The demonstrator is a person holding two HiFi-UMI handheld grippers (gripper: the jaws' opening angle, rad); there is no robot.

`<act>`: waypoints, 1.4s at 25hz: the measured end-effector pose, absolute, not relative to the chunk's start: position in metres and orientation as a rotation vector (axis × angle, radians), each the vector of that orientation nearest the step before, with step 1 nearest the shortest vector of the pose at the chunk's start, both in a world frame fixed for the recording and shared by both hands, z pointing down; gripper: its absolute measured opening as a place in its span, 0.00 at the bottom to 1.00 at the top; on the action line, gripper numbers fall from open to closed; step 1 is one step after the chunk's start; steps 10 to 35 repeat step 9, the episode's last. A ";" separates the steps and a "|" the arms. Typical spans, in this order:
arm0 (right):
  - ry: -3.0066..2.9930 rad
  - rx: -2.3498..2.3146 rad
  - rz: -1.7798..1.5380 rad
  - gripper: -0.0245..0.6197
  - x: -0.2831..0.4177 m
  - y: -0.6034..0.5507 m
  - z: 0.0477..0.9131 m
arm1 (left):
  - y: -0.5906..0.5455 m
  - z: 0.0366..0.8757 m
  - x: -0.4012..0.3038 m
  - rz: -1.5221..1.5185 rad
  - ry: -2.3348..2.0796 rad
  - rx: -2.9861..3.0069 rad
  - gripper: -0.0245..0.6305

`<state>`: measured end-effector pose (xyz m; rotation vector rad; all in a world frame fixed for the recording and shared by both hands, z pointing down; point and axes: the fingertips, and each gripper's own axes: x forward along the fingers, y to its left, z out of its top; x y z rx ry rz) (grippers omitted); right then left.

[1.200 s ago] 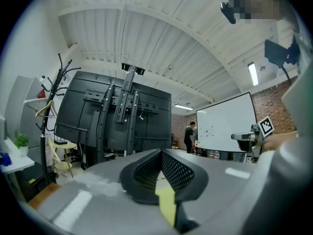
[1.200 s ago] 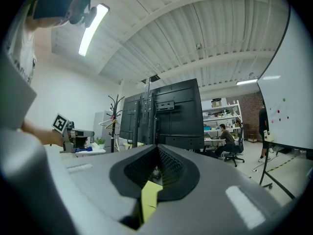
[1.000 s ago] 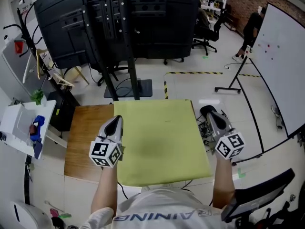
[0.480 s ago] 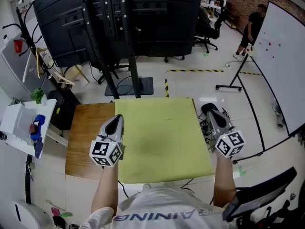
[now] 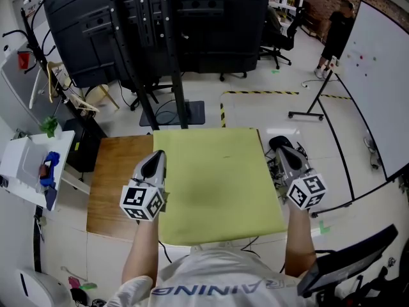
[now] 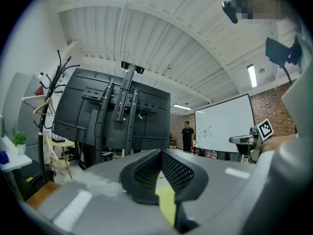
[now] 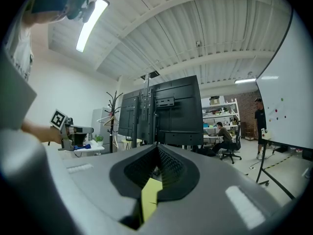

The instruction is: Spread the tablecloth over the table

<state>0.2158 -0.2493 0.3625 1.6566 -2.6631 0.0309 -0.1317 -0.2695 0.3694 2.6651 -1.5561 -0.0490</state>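
A yellow-green tablecloth (image 5: 217, 184) is stretched out flat over the wooden table (image 5: 115, 184), whose bare left part shows beside it. My left gripper (image 5: 156, 157) is at the cloth's left edge, shut on it. A strip of the cloth (image 6: 167, 204) shows pinched between the jaws of the left gripper (image 6: 160, 153) in the left gripper view. At the cloth's right edge my right gripper (image 5: 279, 147) is shut on it too. In the right gripper view a strip of the cloth (image 7: 148, 197) runs between the jaws of the right gripper (image 7: 157, 148). Both grippers point level, away from me.
Black screen stands (image 5: 160, 37) rise just beyond the table. A white side table (image 5: 29, 165) with small items is at the left and a coat rack (image 5: 38, 62) behind it. A whiteboard (image 5: 383, 75) stands at the right, a person (image 5: 337, 24) near it. An office chair (image 5: 345, 261) is at lower right.
Both grippers and the cloth stay where they were. Only the person by the whiteboard has shifted.
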 end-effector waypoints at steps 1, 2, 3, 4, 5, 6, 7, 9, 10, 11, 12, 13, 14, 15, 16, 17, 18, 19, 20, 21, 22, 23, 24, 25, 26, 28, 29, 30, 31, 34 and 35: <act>-2.662 1.657 0.032 0.05 0.216 -0.249 0.363 | -0.269 0.370 -0.132 -0.050 -1.555 2.662 0.04; -2.661 1.656 0.034 0.05 0.216 -0.248 0.363 | -0.269 0.371 -0.133 -0.051 -1.554 2.659 0.04; -2.661 1.655 0.036 0.05 0.216 -0.248 0.364 | -0.269 0.372 -0.133 -0.052 -1.553 2.656 0.04; -2.661 1.653 0.038 0.05 0.215 -0.248 0.365 | -0.269 0.373 -0.134 -0.052 -1.553 2.653 0.04; -2.660 1.652 0.039 0.05 0.215 -0.248 0.365 | -0.269 0.374 -0.134 -0.052 -1.553 2.652 0.04; -2.660 1.651 0.039 0.05 0.215 -0.248 0.365 | -0.269 0.375 -0.135 -0.052 -1.553 2.651 0.04; -2.660 1.649 0.039 0.05 0.214 -0.248 0.366 | -0.269 0.375 -0.135 -0.052 -1.554 2.650 0.04; -2.660 1.647 0.038 0.05 0.213 -0.248 0.366 | -0.270 0.376 -0.136 -0.051 -1.554 2.647 0.04; -2.660 1.647 0.038 0.05 0.213 -0.248 0.366 | -0.270 0.376 -0.136 -0.051 -1.554 2.647 0.04; -2.660 1.647 0.038 0.05 0.213 -0.248 0.366 | -0.270 0.376 -0.136 -0.051 -1.554 2.647 0.04; -2.660 1.647 0.038 0.05 0.213 -0.248 0.366 | -0.270 0.376 -0.136 -0.051 -1.554 2.647 0.04; -2.660 1.647 0.038 0.05 0.213 -0.248 0.366 | -0.270 0.376 -0.136 -0.051 -1.554 2.647 0.04; -2.660 1.647 0.038 0.05 0.213 -0.248 0.366 | -0.270 0.376 -0.136 -0.051 -1.554 2.647 0.04; -2.660 1.647 0.038 0.05 0.213 -0.248 0.366 | -0.270 0.376 -0.136 -0.051 -1.554 2.647 0.04; -2.660 1.647 0.038 0.05 0.213 -0.248 0.366 | -0.270 0.376 -0.136 -0.051 -1.554 2.647 0.04; -2.660 1.647 0.038 0.05 0.213 -0.248 0.366 | -0.270 0.376 -0.136 -0.051 -1.554 2.647 0.04; -2.660 1.647 0.038 0.05 0.213 -0.248 0.366 | -0.270 0.376 -0.136 -0.051 -1.554 2.647 0.04; -2.660 1.647 0.038 0.05 0.213 -0.248 0.366 | -0.270 0.376 -0.136 -0.051 -1.554 2.647 0.04; -2.660 1.647 0.038 0.05 0.213 -0.248 0.366 | -0.270 0.376 -0.136 -0.051 -1.554 2.647 0.04; -2.660 1.647 0.038 0.05 0.213 -0.248 0.366 | -0.270 0.376 -0.136 -0.051 -1.554 2.647 0.04; -2.660 1.647 0.038 0.05 0.213 -0.248 0.366 | -0.270 0.376 -0.136 -0.051 -1.554 2.647 0.04; -2.660 1.647 0.038 0.05 0.213 -0.248 0.366 | -0.270 0.376 -0.136 -0.051 -1.554 2.647 0.04; -2.660 1.647 0.038 0.05 0.213 -0.248 0.366 | -0.270 0.376 -0.136 -0.051 -1.554 2.647 0.04; -2.660 1.647 0.038 0.05 0.213 -0.248 0.366 | -0.270 0.376 -0.136 -0.051 -1.554 2.647 0.04; -2.660 1.647 0.038 0.05 0.213 -0.248 0.366 | -0.270 0.376 -0.136 -0.051 -1.554 2.647 0.04; -2.660 1.647 0.038 0.05 0.213 -0.248 0.366 | -0.270 0.376 -0.136 -0.051 -1.554 2.647 0.04; -2.660 1.647 0.038 0.05 0.213 -0.248 0.366 | -0.270 0.376 -0.136 -0.051 -1.554 2.647 0.04; -2.660 1.647 0.038 0.05 0.213 -0.248 0.366 | -0.270 0.376 -0.136 -0.051 -1.554 2.647 0.04; -2.660 1.647 0.038 0.05 0.213 -0.248 0.366 | -0.270 0.376 -0.136 -0.051 -1.554 2.647 0.04; -2.660 1.647 0.038 0.05 0.213 -0.248 0.366 | -0.270 0.376 -0.136 -0.051 -1.554 2.647 0.04; -2.660 1.647 0.038 0.05 0.213 -0.248 0.366 | -0.270 0.376 -0.136 -0.051 -1.554 2.647 0.04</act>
